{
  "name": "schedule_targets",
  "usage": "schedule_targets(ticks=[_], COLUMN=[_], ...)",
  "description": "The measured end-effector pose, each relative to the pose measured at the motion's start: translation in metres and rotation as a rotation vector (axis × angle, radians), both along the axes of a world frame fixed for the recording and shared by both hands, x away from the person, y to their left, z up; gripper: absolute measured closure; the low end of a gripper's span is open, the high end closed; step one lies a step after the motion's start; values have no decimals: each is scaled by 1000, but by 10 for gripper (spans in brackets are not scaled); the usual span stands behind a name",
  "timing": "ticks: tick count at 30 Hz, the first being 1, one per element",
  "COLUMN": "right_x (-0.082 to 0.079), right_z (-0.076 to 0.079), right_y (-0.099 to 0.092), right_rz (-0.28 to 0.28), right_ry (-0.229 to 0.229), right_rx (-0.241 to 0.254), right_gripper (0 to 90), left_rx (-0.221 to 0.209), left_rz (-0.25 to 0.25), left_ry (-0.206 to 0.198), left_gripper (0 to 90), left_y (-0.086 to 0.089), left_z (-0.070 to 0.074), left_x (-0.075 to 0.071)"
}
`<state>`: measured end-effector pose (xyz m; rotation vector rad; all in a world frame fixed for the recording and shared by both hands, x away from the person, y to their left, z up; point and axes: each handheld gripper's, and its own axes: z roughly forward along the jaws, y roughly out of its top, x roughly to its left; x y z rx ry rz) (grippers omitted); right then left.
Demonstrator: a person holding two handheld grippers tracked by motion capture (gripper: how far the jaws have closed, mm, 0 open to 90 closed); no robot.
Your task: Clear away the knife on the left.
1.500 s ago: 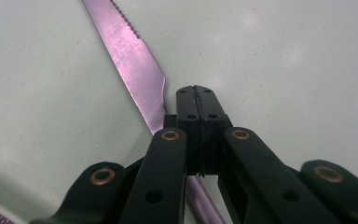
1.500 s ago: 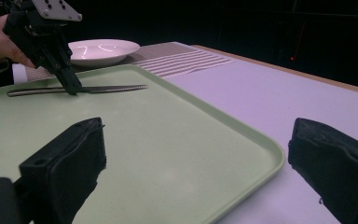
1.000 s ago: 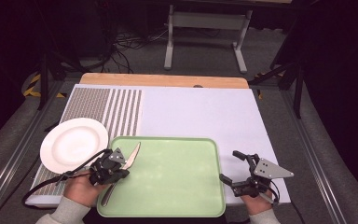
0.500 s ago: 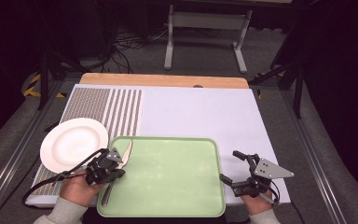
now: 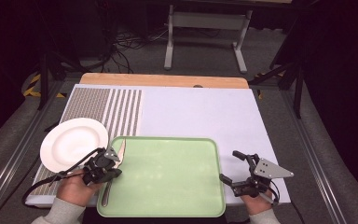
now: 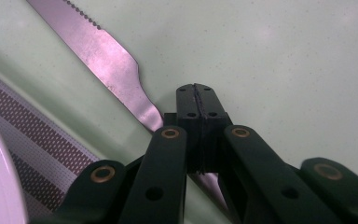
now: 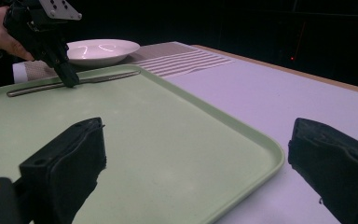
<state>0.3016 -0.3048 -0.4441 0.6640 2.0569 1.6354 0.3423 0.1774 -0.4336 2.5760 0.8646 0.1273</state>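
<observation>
White china comes first at the far left: a plate [image 5: 72, 142] sits on the striped mat, just beside the tray's left rim. Next to it the person's left hand [image 5: 74, 186] brings the left tool [image 5: 113, 163] down over the left edge of the pale green tray [image 5: 168, 177]. Its jaws are clenched tight together. The knife [image 5: 121, 148] runs in under them at the neck, where blade meets handle, so I take it to be pinched there, though the pads hide the contact itself.

What matters for the coming move is how the knife lies. Its long axis runs along the tray's left rim, with the serrated blade pointing away from the person and slightly towards the plate, and the handle trailing back towards the sleeve. From the right gripper view it looks flat on the tray floor, not lifted. The plate is just to the left of the blade, so any carry that way would be short and would have to clear the tray's raised rim.

Across the bare middle of the tray, on the white counter [image 5: 191, 107], the right tool [image 5: 228, 164] rests at the tray's near right corner. Its jaws are spread wide with nothing between them, well apart from the knife. The left hand is plainly the nearer one.
</observation>
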Motion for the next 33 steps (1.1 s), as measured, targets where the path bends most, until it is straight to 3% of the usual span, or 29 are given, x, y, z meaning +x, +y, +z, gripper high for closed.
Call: schedule_targets(ticks=[6,20,24,25,26,28,33], right_x=[0,0,0,0,0,0,0], right_z=[0,0,0,0,0,0,1], right_y=[0,0,0,0,0,0,1], right_rz=[0,-1,0,0,0,1,1], right_ry=[3,0,0,0,1,2,0], right_rx=[3,-1,-2,-2,-4,-4,-4], right_gripper=[43,43,43,43,43,43,43], left_rx=[-46,-28,-115,-115,-163,-205,-267], left_rz=[36,25,-15,-15,-30,-42,-50], left_ry=[25,22,25,25,12,3,-83], left_gripper=[900,897,724,655,586,455,176], left_y=[9,11,16,16,17,19,26], left_z=[-2,0,10,10,14,18,28], left_x=[2,0,-1,-1,-3,-4,-11])
